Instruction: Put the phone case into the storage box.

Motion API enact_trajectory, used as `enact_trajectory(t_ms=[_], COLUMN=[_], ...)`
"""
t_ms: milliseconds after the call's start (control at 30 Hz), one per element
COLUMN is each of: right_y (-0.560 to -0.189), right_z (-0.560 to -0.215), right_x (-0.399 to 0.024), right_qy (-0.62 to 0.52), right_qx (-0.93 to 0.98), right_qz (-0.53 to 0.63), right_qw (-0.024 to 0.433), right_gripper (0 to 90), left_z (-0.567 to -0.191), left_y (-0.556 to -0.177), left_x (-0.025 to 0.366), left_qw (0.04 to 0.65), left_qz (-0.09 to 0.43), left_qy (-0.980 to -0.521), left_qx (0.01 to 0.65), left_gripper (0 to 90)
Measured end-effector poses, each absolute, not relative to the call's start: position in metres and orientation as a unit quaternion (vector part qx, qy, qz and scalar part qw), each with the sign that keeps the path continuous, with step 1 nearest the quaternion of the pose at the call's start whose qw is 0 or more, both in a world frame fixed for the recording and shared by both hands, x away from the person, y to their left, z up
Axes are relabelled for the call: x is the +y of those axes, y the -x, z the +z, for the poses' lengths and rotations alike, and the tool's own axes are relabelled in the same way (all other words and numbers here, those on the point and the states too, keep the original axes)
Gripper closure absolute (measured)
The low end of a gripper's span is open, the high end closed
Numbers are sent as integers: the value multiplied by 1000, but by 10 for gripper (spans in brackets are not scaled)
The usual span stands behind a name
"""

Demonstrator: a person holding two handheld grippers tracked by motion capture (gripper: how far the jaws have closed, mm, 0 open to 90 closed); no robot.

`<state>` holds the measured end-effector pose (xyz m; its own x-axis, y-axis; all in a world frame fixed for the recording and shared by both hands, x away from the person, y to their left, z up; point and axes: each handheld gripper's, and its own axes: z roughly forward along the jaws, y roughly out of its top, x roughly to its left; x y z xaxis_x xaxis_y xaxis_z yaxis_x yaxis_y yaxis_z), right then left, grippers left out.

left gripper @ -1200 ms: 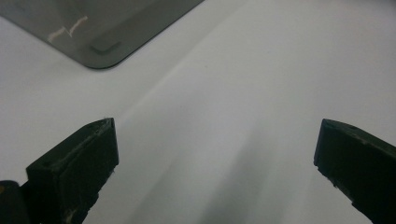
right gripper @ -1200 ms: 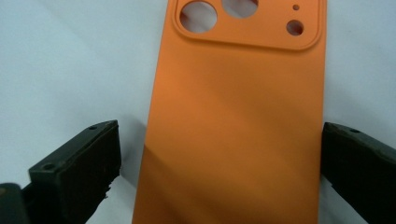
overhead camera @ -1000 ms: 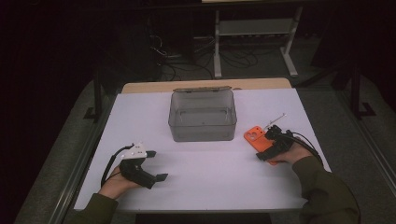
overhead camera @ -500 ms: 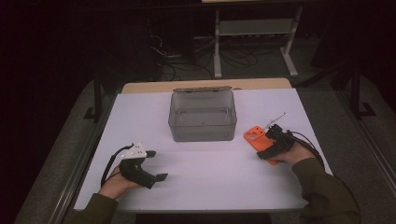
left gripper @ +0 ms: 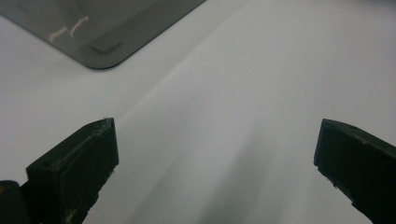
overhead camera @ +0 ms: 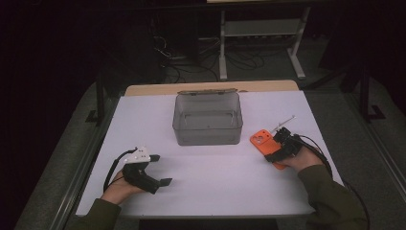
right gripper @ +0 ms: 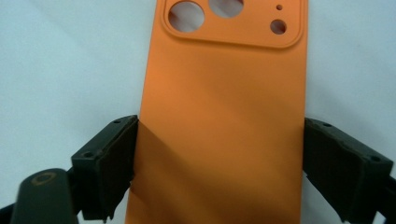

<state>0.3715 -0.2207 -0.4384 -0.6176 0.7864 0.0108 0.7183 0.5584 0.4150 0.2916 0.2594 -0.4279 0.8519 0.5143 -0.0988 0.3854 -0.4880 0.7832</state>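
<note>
Orange phone case [right gripper: 224,116], flat on white table [overhead camera: 210,187] right of grey bin [overhead camera: 207,120]; likely light, smooth, slightly flexible, best taken by long edges; right gripper [right gripper: 219,154] jaws just closing, touching both edges; left gripper [overhead camera: 160,181] jaws apart, empty.

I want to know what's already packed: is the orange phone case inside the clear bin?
No, the orange phone case lies on the table right of the clear bin.

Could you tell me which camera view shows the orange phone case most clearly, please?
The right gripper view: the orange phone case lies large there, camera cut-outs visible, between the jaws of the right hand-held gripper. In the high view it is a small orange patch beside that gripper.
</note>
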Motion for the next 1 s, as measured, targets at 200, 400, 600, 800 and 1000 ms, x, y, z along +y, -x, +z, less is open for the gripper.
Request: enact_trajectory(t_ms=[200,400,600,800,1000], right_y=[-372,-372,-373,-371,-368], right_z=[-437,-437,-436,-429,-422], right_x=[-220,-220,-224,-230,-232], right_qy=[-433,-434,-438,-437,-432], right_qx=[877,876,873,872,872], right_qz=[190,193,197,206,216], right_qw=[85,85,83,81,77], right_gripper=[153,157,157,156,156], left_z=[-428,-428,-428,-428,-428], left_y=[-292,-291,-292,-292,-292], left_x=[259,259,259,259,259], left_qw=[433,432,432,432,432], left_qz=[74,74,74,74,73], left_qy=[-860,-860,-861,-861,-861], left_qx=[261,260,260,259,260], left_gripper=[0,0,0,0,0])
